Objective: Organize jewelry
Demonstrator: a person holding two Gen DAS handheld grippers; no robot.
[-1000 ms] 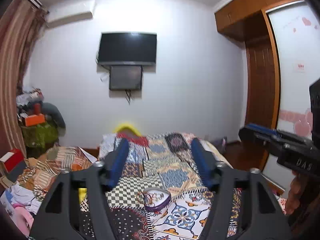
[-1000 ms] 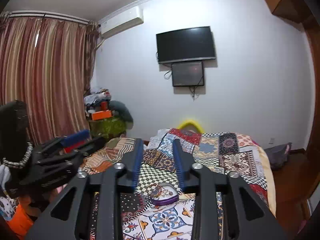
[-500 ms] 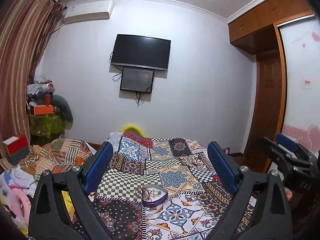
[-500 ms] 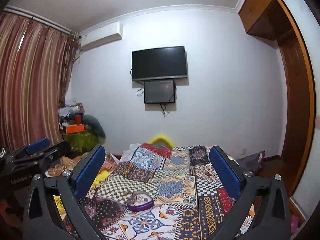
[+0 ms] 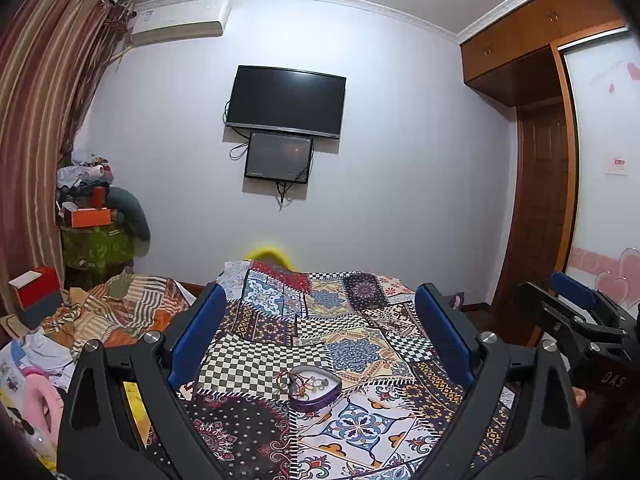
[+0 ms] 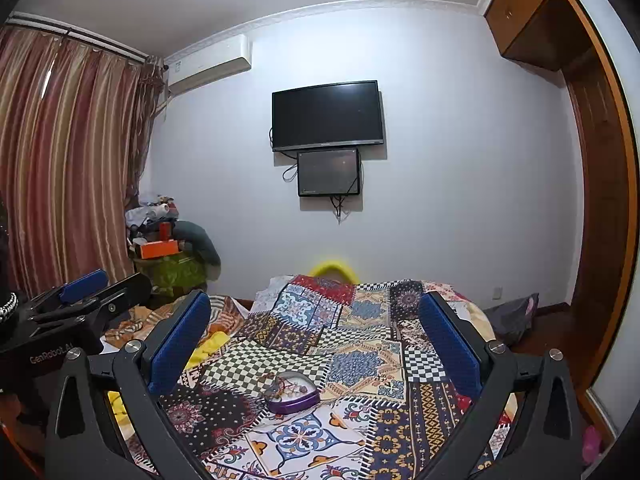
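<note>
the bed (image 5: 360, 344), spread with a patchwork cover of checks and medallions, fills the lower middle of both views, and a soft, rumpled cover like that probably gives under any downward push. on it, roughly mid-bed and near the front, sits the heart-shaped purple box (image 5: 316, 390), lid off, its rim standing clear of the cloth. it looks small, light and rigid, likely tin or card, so it should slide or tip easily if nudged; the outer wall seems the safest place to steady it.

the left gripper (image 5: 320, 344) hangs above the cover with its blue pads spread wide and nothing between them. the right gripper (image 6: 316, 348) is likewise wide apart and empty. each shows at the edge of the other's view.

inside the box lies the jewelry (image 5: 300, 381), a tangle of thin cords and small beads with a reddish loop draped over the left rim. these pieces are probably very light, limp and prone to snag, so a pinch on one free strand near the rim seems best.

how many pieces there are, and whether they are knotted together, is too small to tell. the box floor is hidden beneath them, and the bed's near edge is cut off by the gripper bodies.
</note>
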